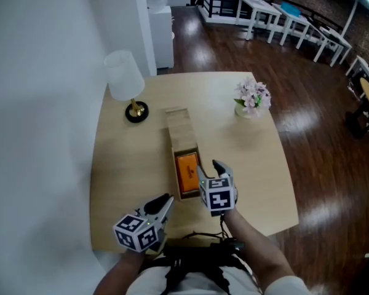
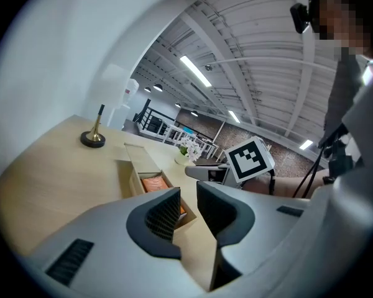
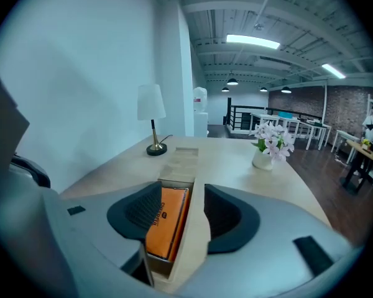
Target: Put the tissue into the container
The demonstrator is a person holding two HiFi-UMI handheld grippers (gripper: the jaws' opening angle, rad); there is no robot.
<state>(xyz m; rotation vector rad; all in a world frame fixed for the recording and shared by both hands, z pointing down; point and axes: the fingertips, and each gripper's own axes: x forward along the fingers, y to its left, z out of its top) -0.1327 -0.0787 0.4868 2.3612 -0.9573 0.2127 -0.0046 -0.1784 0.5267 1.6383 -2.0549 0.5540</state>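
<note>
Head view: down onto a worktop with a lamp, a flower vase and a long wooden container, far half covered, an orange tissue pack lying inside the open near half. Right gripper at that end; left gripper off to the near left, touching nothing.

Left gripper view: fingers a narrow slit apart, empty. Catches the right gripper's marker cube side-on.

Right gripper view, and only here: fingers half apart, released, tissue pack and the container's right wall in the gap, neither gripped.
</note>
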